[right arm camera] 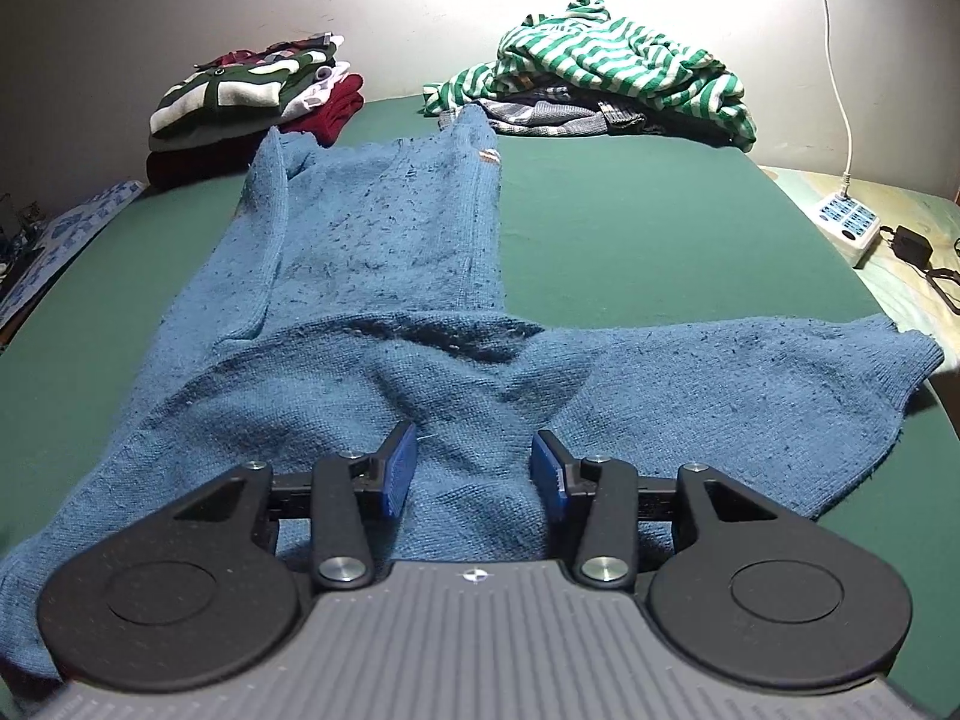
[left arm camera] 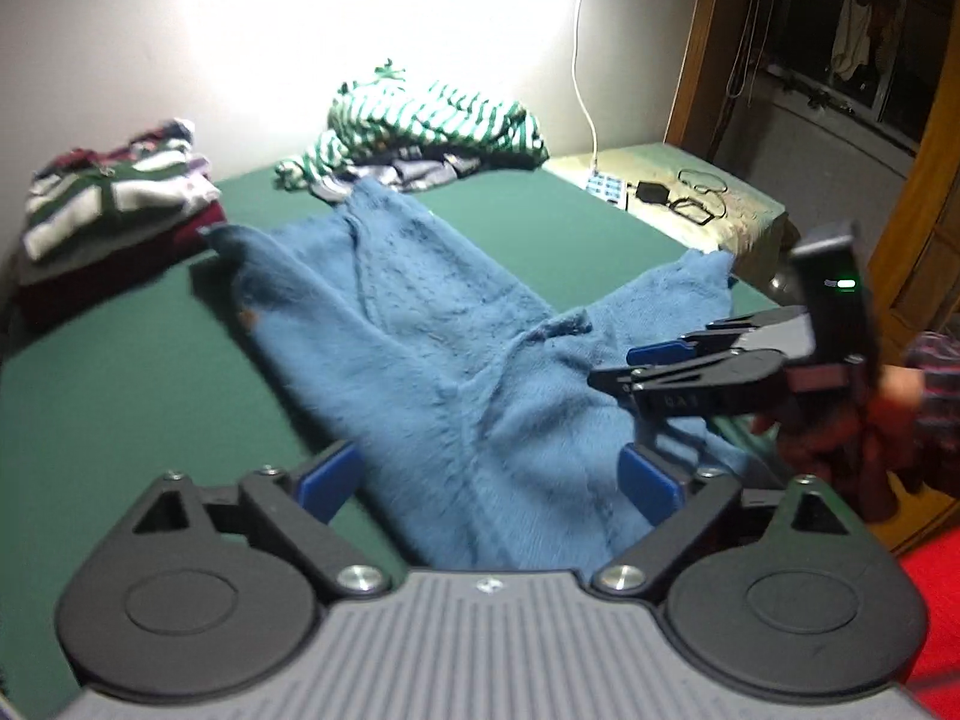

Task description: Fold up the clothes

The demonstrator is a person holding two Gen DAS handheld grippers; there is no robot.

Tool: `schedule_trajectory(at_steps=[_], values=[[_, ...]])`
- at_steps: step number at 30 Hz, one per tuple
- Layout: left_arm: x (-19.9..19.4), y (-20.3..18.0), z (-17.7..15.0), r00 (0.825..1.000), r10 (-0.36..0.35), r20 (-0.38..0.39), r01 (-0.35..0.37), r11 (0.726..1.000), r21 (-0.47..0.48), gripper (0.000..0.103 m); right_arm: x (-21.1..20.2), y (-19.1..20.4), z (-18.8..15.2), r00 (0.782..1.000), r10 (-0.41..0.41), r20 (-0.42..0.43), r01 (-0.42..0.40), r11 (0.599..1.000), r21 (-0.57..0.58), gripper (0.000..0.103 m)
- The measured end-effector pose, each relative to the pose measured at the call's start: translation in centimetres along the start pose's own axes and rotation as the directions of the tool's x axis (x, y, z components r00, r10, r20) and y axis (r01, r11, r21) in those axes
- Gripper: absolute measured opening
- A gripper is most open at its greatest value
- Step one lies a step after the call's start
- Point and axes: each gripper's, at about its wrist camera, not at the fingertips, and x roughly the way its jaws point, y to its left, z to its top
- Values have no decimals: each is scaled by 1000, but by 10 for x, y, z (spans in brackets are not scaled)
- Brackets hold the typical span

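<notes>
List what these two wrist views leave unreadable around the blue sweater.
- Blue sweater, near hem: both views, covered by each gripper's own body.
- Sweater's knit: left wrist view, motion blur.
- Right gripper fingers: left wrist view, seen side-on, so their gap is unreadable there.
- Folded pile, lower garments: right wrist view, buried under the striped top piece.
- Person's hand: left wrist view, blurred and cut by the right edge.

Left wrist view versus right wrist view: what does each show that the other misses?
Only the left wrist view shows the right gripper from outside, a hand behind it, and the wooden doorway. Only the right wrist view shows the blue-patterned cloth at the left edge. Both show the blue knitted sweater spread on the green cover, the folded stack of clothes, the green-and-white striped pile and the white power strip.
</notes>
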Motion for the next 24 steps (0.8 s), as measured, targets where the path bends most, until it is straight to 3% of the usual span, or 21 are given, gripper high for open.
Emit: schedule_trajectory(at_steps=[5,9,13,18,24], values=[[62,-12,-14,988,-12,-151,6,999,-38,87,2,-7,9,998,45,-54,-46,999,-28,45],[66,-31,-31,985,1,-174,8,999,49,100,2,-19,36,989,86,-121,-90,995,-35,45],[62,-39,-37,983,13,-183,4,996,91,101,1,-24,79,982,189,-27,-189,982,1,45],[57,-38,-40,982,23,-189,-10,998,66,98,46,23,128,958,285,-28,-286,948,-140,52],[56,-43,-42,980,60,-192,-51,997,52,100,110,94,162,950,313,0,-299,909,-291,52]])
